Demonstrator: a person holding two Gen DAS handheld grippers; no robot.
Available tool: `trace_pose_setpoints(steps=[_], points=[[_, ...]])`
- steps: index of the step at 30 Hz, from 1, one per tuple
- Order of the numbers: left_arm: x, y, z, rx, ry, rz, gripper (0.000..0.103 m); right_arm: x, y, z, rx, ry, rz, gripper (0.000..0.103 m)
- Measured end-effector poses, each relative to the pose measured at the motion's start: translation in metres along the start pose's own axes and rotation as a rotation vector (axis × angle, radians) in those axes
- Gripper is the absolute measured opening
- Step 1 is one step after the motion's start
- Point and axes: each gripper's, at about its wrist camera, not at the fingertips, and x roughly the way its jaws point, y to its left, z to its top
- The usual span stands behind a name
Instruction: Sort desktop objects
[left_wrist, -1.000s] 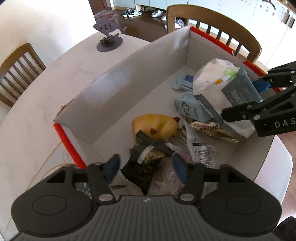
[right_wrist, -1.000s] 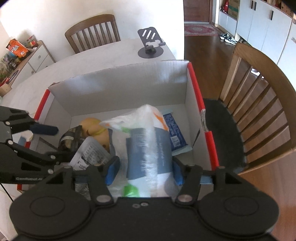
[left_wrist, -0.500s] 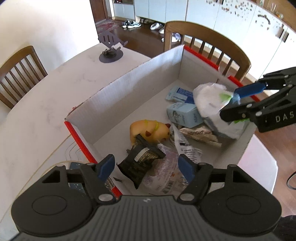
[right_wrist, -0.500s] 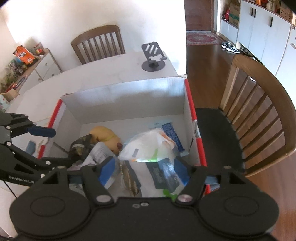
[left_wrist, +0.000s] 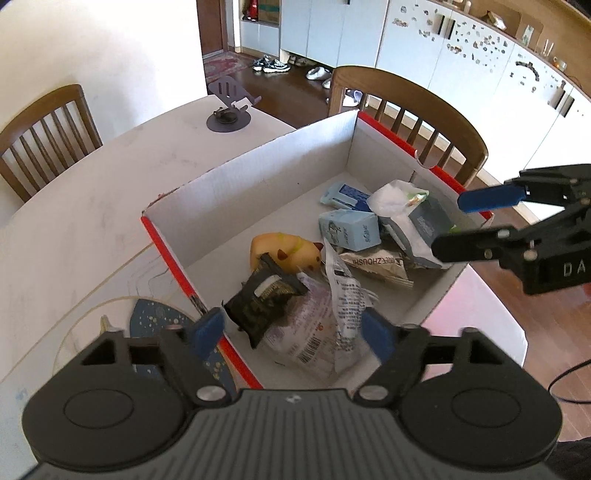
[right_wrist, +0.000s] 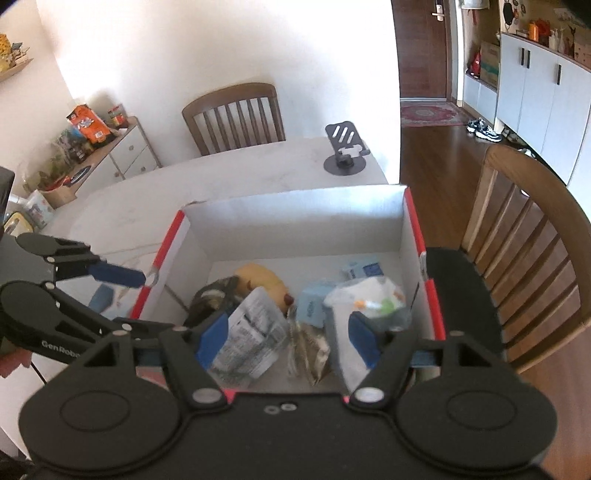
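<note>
Hovering above the cardboard box (left_wrist: 258, 177), our left gripper (left_wrist: 291, 332) and right gripper (right_wrist: 286, 332) both gape, holding nothing. We judge the crinkly black snack packet (left_wrist: 264, 301), lying against the yellow toy (left_wrist: 284, 251), light and slippery; pinch its sealed edge.

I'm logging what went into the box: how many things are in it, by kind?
Yellow toy: 1
Blue carton: 1
Blue packet: 1
Black packet: 1
Silver printed wrappers: 2
Clear barcode bag: 1
White bag: 1
Total: 8, as far as the pile shows.
</note>
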Motion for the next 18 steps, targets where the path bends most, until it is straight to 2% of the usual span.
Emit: trace_pose_setpoints(steps=[3,4,5,18], points=[[-0.005,-0.003,-0.007,-0.020,-0.014,0.000,0.091,-0.005,0.004,-0.007,-0.012,0.000,-0.007,0.072],[-0.007,-0.003,-0.009,-0.029,-0.017,-0.003,0.094,-0.006,0.005,-0.008,-0.013,0.000,-0.011,0.072],[-0.009,-0.004,-0.011,-0.037,-0.024,-0.007,0.103,-0.008,0.005,-0.010,-0.012,-0.001,-0.014,0.072],[-0.039,-0.021,-0.039,-0.091,-0.081,-0.011,0.103,-0.034,0.012,-0.034,0.023,-0.057,-0.066,0.073]])
